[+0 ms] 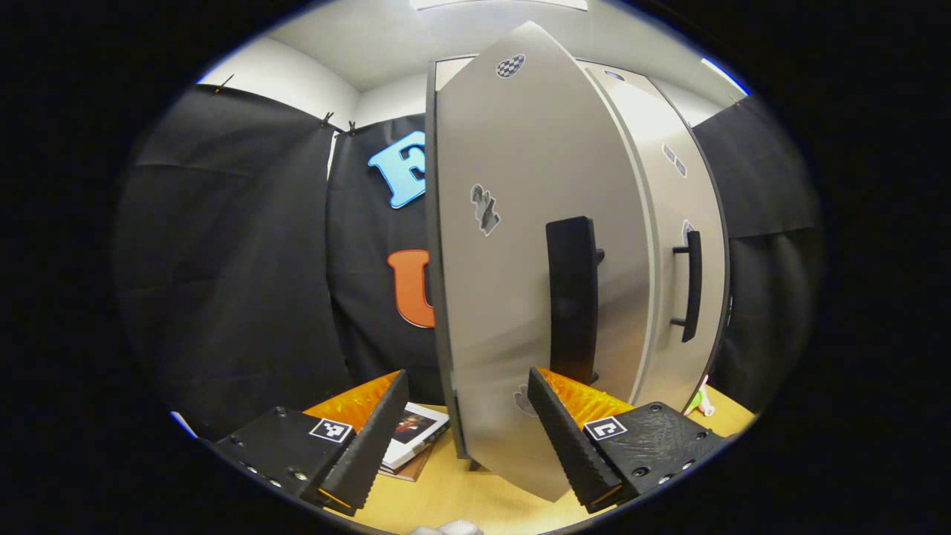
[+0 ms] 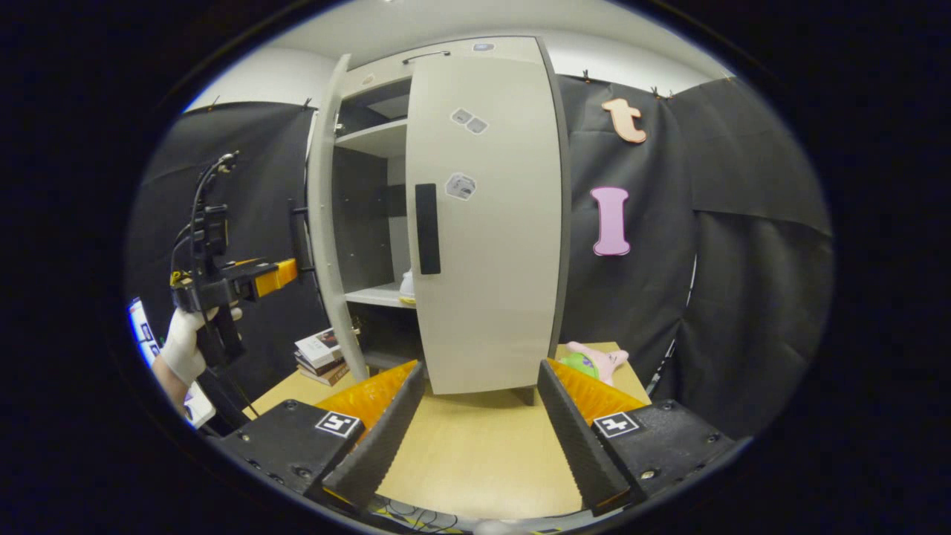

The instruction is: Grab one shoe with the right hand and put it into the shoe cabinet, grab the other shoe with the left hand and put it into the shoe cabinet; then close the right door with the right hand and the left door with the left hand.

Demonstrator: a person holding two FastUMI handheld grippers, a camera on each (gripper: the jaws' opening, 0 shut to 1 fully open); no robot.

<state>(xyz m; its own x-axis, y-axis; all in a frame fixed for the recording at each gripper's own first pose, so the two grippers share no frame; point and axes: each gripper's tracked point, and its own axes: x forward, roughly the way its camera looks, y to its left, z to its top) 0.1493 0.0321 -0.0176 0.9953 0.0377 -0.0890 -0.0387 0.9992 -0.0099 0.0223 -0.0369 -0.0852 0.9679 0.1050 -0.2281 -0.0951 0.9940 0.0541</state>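
At shoe cabinet (image 2: 446, 215): white shoe (image 2: 407, 286) sitting on middle shelf, right door (image 2: 483, 223) shut. Closing left door (image 1: 535, 282), ajar. Left gripper (image 1: 464, 435) spread, nearing door face; right gripper (image 2: 475, 431) spread, idling. Next: pushing left door flush.

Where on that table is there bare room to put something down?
In front of the cabinet, the table lies bare out to its near edge. It is crowded at the left by the books and at the right back corner by the toys.

cabinet doors (image 2: 487, 223) pale grey; handles (image 1: 572, 297) black; table (image 2: 475, 453) light wood
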